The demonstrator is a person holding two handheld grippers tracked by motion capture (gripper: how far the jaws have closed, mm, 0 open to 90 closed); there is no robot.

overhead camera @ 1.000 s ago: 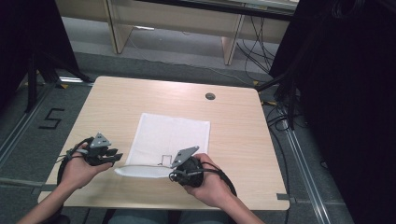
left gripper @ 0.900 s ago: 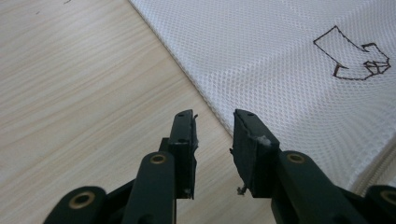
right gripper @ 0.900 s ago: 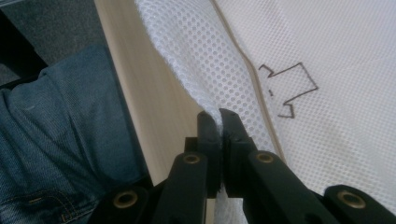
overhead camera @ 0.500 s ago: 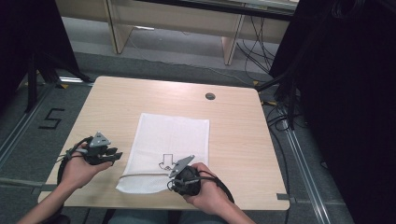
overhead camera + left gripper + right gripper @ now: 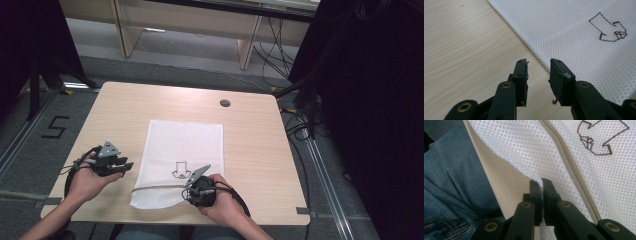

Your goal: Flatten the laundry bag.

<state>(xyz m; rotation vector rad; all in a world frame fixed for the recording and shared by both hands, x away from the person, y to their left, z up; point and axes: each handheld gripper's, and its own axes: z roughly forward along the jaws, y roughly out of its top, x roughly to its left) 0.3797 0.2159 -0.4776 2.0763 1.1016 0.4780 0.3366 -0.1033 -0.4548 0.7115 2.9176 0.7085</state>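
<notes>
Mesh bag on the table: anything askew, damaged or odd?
The mesh bag lies flat except its near edge, lifted and pinched by the right gripper. The left gripper, open beside the bag's edge, has frayed jaw pads. Nothing spilled.

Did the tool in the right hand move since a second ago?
Yes. The right tool, shut on the white mesh bag, moved back toward the table's near edge, away from the round hole.
</notes>
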